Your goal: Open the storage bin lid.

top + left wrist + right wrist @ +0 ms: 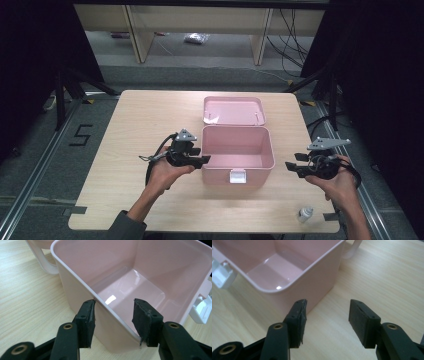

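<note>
Pink box (238,150) wall between parted left hand-held gripper (113,312) jaws, ungripped; right hand-held gripper (327,312) parted, empty, beside box.

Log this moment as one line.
pink box: open, empty | left claw: astride box wall, not clamped | right claw: open, beside box

Pink box (150,270) wall between parted fingers (86,322), wooden table (27,297)

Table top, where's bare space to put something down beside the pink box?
Bare wood lies left of the pink box and its open lid, out to the table edge. The near strip is free up to the small bottle. Both box sides are crowded: left gripper, right gripper.
</note>
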A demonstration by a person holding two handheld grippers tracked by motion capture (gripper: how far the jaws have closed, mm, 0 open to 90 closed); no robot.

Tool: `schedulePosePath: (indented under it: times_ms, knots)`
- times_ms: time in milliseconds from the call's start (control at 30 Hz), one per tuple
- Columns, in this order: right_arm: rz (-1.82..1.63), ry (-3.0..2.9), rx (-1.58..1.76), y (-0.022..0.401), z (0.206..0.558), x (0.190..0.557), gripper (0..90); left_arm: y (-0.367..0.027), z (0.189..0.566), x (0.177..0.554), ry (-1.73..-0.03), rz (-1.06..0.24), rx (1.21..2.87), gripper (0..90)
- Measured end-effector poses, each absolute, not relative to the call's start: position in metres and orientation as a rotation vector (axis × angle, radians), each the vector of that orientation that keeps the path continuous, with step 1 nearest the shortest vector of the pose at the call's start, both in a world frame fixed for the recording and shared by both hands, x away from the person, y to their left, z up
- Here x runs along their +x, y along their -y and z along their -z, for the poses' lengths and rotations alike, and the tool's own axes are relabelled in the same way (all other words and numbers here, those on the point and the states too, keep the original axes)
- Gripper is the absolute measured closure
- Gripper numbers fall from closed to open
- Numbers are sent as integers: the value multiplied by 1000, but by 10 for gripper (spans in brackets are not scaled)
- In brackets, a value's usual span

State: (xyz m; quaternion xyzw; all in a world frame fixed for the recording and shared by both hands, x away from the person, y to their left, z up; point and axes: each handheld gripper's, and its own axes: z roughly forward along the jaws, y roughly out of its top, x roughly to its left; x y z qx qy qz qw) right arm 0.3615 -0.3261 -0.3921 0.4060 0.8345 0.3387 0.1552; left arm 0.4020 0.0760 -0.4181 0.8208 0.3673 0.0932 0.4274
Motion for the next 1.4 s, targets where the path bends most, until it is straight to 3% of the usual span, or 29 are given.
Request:
schedulePosePath:
  times_ms: [1400]
  knots:
    - [-686, -2599, 1156, 340, 411, 289, 382, -76, 418, 402, -919, -235, 2052, 519]
